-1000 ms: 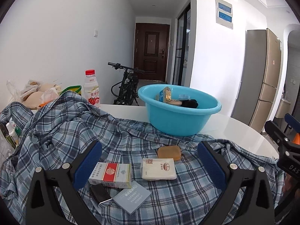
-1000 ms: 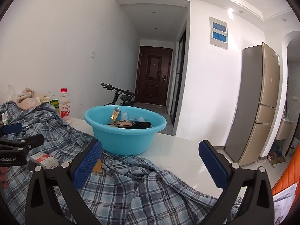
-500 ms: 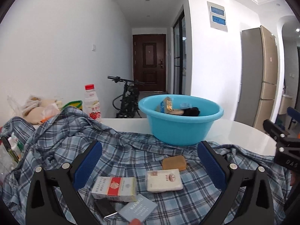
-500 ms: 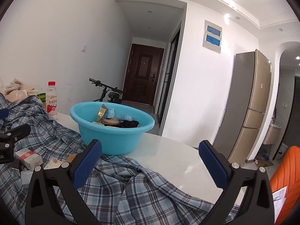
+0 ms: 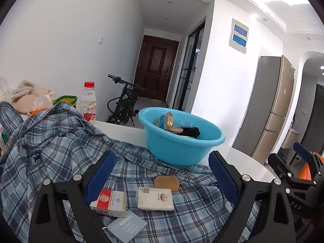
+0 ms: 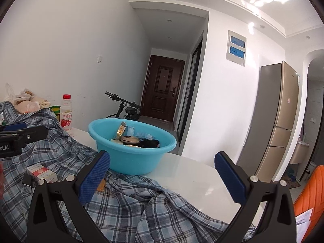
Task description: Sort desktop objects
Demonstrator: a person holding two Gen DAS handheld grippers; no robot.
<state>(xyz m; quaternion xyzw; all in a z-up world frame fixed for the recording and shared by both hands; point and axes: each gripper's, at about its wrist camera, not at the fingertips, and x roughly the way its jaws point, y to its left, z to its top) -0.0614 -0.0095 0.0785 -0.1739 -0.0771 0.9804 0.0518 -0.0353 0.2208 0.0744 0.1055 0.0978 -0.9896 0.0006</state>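
Left tongs (image 5: pixel 162 174) and right tongs (image 6: pixel 162 174), both spread and empty. Cigarette pack (image 5: pixel 109 200), tissue packet (image 5: pixel 155 198) and soap bar (image 5: pixel 166 182) lie at lower centre on the plaid shirt (image 5: pixel 50 147), before the blue basin (image 5: pixel 182 149). Risk: tongs snag loose cloth, dragging items.

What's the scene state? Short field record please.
left claw: open, empty, above the shirt items
right claw: open, empty
basin: blue, on white table, already holds several items
plaid shirt: spread on table
on shirt: cigarette pack, tissue pack, brown soap bar, grey card
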